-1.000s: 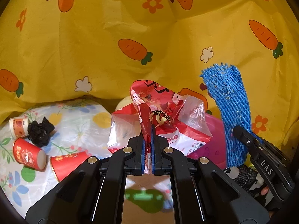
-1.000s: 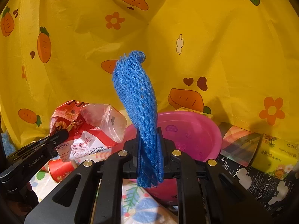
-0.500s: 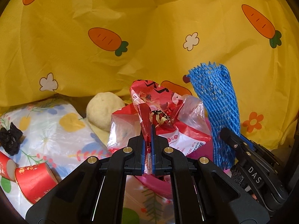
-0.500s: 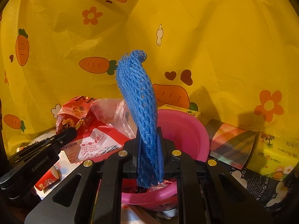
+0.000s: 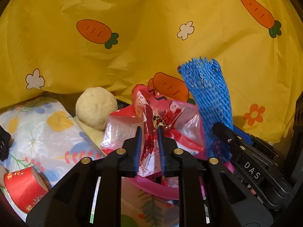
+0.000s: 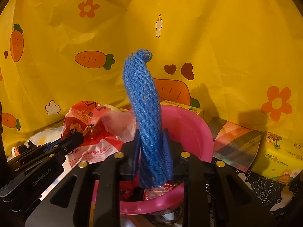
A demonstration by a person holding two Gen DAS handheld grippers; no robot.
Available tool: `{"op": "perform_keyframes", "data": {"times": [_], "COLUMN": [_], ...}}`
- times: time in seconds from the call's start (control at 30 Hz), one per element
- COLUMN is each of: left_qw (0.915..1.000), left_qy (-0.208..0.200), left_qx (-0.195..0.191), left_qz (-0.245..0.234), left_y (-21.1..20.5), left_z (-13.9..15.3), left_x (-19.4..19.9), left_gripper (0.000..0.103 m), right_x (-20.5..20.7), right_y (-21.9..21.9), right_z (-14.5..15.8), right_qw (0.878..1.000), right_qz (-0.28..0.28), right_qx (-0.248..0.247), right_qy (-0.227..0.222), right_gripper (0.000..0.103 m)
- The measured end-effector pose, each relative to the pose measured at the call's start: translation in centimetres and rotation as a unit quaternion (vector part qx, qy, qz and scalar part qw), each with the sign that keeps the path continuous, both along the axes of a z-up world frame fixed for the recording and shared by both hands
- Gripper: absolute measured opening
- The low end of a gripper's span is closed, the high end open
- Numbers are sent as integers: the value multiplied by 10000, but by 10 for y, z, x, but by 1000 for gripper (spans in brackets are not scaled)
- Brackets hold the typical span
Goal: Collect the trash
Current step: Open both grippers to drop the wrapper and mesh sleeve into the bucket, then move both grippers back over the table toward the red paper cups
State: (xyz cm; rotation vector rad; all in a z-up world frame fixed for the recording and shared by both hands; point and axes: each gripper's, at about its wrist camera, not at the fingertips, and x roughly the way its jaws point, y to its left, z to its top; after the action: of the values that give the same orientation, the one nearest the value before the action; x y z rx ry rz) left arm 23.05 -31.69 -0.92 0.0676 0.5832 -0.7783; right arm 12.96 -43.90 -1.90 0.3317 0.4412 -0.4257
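Observation:
My left gripper [image 5: 149,130] hangs over the near rim of the pink basin [image 5: 157,189]. Its jaws are opening, and a red-and-clear snack bag [image 5: 162,106] stands loose between the blue pads with a gap on each side. In the right wrist view my right gripper [image 6: 151,132] is above the pink basin [image 6: 189,124]. Its jaws are opening too. The blue foam net [image 6: 144,94] still stands upright between them and leans on the right pad. The snack bag [image 6: 85,113] and a left finger [image 6: 75,138] show at the left. The foam net [image 5: 208,98] rises beside the bag.
A yellow carrot-print cloth [image 5: 132,37] hangs behind everything. On the floral sheet [image 5: 43,132] lie a red paper cup [image 5: 22,187], a cream ball [image 5: 94,109] and a black crumpled scrap [image 5: 3,143]. A yellow tissue pack [image 6: 280,157] and a dark printed box [image 6: 265,189] flank the basin.
Both grippers moved over the basin and sank a little. Both pairs of jaws have parted from the bag and the net. The cups slid off to the left.

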Motion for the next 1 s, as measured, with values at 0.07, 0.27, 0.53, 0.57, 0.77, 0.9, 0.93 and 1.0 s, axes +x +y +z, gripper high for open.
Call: {"op": "perform_keyframes", "data": {"times": [0.07, 0.27, 0.53, 0.57, 0.77, 0.9, 0.93, 1.0], "left_qw": [9999, 9987, 9958, 9953, 9907, 9854, 9837, 9805], "left_qy": [-41, -205, -377, -385, -443, -551, -594, -624], "left_qx": [-100, -229, -132, -127, -92, 3, 39, 80], "left_qz": [43, 411, 828, 880, 1281, 1609, 1694, 1863], "left_y": [5, 23, 52, 58, 95, 123, 129, 144], "left_z": [2, 10, 15, 16, 18, 20, 20, 19], "left_x": [-1, -4, -13, -14, -23, -31, -34, -39], "left_gripper": [51, 80, 91, 92, 93, 94, 94, 94], "right_x": [-1, -6, -17, -18, -26, -32, -34, -36], "right_y": [-1, -6, 6, 10, 36, 58, 65, 76], "right_z": [0, -1, 6, 7, 12, 15, 15, 16], "right_qw": [10000, 9999, 9997, 9996, 9992, 9985, 9983, 9978], "right_qz": [-13, -113, -162, -150, -16, 166, 213, 299], "right_qx": [1, 40, -97, -138, -322, -386, -401, -442], "right_qy": [-20, -29, -177, -194, -250, -337, -363, -403], "right_gripper": [41, 52, 76, 80, 88, 89, 90, 90]}}
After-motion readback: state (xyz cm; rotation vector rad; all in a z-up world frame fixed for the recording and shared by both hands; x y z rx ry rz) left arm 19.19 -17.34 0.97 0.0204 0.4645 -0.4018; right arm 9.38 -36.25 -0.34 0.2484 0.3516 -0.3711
